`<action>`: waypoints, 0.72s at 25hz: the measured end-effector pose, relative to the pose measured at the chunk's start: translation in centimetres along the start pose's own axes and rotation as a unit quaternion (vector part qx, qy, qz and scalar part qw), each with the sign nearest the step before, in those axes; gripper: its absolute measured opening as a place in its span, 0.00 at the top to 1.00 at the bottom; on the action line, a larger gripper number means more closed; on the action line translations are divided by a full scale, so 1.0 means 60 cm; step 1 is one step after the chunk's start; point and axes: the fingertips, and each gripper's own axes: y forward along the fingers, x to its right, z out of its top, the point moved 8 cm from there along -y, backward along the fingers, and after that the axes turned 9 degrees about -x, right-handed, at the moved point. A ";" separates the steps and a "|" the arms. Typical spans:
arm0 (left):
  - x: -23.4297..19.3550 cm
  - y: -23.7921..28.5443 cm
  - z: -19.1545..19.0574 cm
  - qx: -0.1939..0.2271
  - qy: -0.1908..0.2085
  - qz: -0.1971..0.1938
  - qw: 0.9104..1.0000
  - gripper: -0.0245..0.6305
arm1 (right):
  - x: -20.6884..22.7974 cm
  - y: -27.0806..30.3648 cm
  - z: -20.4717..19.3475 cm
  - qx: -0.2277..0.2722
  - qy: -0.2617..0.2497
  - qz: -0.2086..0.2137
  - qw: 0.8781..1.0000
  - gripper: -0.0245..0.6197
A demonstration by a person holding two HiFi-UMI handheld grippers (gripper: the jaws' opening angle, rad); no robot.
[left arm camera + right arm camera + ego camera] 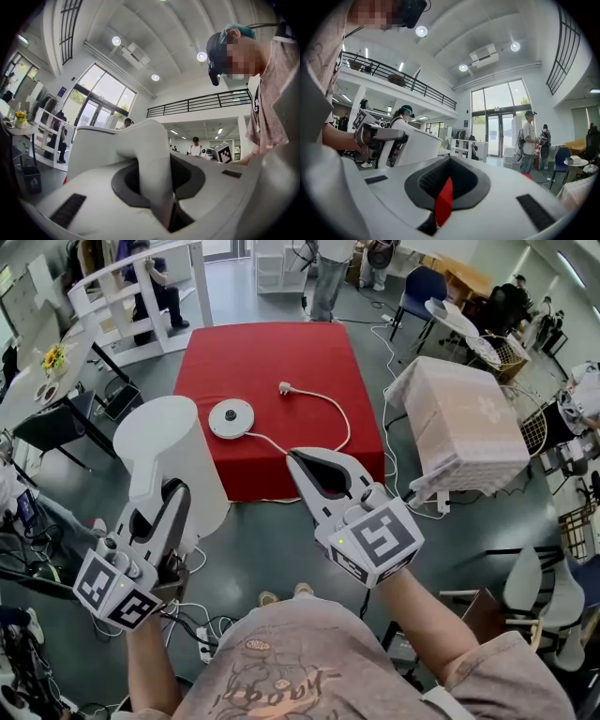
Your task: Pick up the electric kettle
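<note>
The white electric kettle hangs in the air to the left of the red table, off its round white base. My left gripper is shut on the kettle's handle, which fills the gap between its jaws in the left gripper view. The base's cord runs across the red cloth to a loose plug. My right gripper hovers over the table's near edge, jaws together, holding nothing. In the right gripper view the kettle and the left gripper show at the left.
A table under a pale checked cloth stands to the right. At the far left is a white railing. A power strip and cables lie on the floor by the person's feet. People and chairs stand at the back.
</note>
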 end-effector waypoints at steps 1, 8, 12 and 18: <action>0.005 -0.002 -0.001 0.000 0.000 0.004 1.000 0.84 | 0.000 -0.005 0.000 0.001 -0.001 0.003 1.000 0.95; 0.033 -0.010 -0.011 0.008 -0.014 0.017 1.000 0.84 | 0.013 -0.036 -0.002 0.009 -0.008 0.016 1.000 0.95; 0.041 -0.011 -0.019 0.009 -0.013 0.023 1.000 0.84 | 0.011 -0.040 -0.007 0.011 -0.013 0.022 1.000 0.95; 0.042 -0.004 -0.017 0.009 -0.010 0.024 1.000 0.85 | 0.012 -0.034 -0.010 0.018 -0.012 0.030 0.999 0.95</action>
